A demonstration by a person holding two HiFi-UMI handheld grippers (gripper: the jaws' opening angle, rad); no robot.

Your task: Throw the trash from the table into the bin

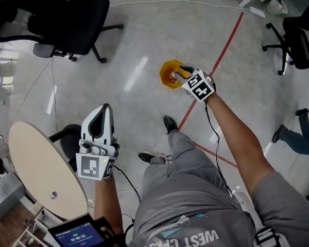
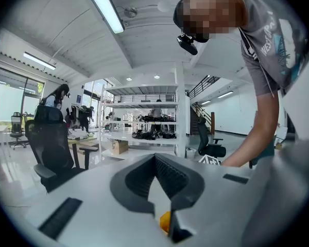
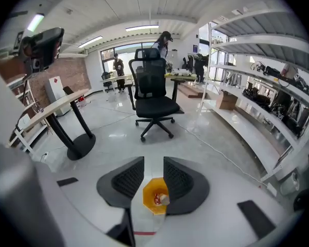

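At 12 o'clock from the person's feet, orange bin [image 1: 168, 71] sits on the floor just beside a red floor line [image 1: 216, 60]. Directly above it hangs the right gripper [image 1: 183, 70], tilted down, jaws spread, nothing between the pads; the bin shows through the gap. 1 red-and-white piece of trash [image 3: 158, 198] lies inside the bin. Toward 8 o'clock, the left gripper [image 1: 104, 108] is near level, jaws pressed together at the tips, empty. Beside it is a round table [image 1: 38, 169] with 1 small dark item [image 1: 53, 194], too small to identify. Black office chair [image 1: 67, 24] at 11 o'clock, well apart from the bin.
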